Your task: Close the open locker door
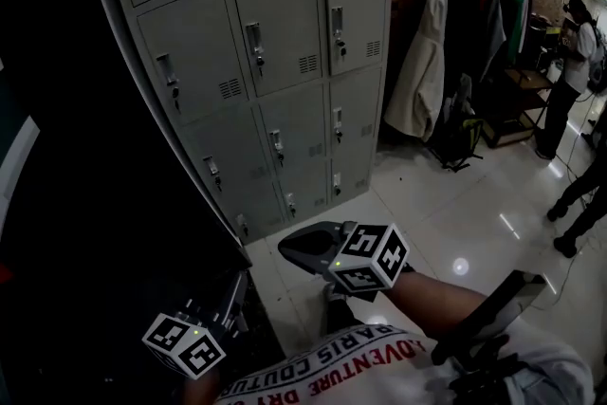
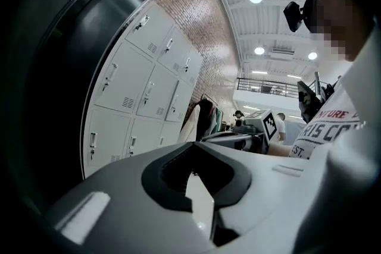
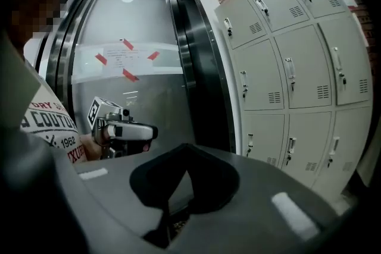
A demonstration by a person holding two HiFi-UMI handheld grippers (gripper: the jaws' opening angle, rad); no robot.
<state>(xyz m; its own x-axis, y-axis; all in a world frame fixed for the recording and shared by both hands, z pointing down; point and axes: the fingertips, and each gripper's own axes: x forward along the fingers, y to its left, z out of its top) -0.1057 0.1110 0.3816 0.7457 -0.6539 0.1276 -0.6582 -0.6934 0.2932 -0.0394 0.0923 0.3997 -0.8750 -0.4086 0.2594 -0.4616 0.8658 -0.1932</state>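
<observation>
A bank of grey metal lockers (image 1: 275, 62) fills the upper middle of the head view, and every door I can see on it stands shut. It also shows in the left gripper view as lockers (image 2: 143, 92) and in the right gripper view as lockers (image 3: 297, 80). My right gripper (image 1: 286, 248) is held low over the floor tiles, well short of the bottom row, jaws shut and empty. My left gripper (image 1: 237, 287) hangs lower left beside a dark wall, also shut on nothing. Each gripper (image 2: 194, 146) (image 3: 187, 147) sees its own tips meeting.
A dark glossy column (image 1: 85, 204) stands left of the lockers, next to a glass panel with a taped paper (image 3: 125, 56). A clothes rack with coats (image 1: 474, 24) stands to the right. People (image 1: 574, 62) stand at the far right on the white tiled floor (image 1: 474, 213).
</observation>
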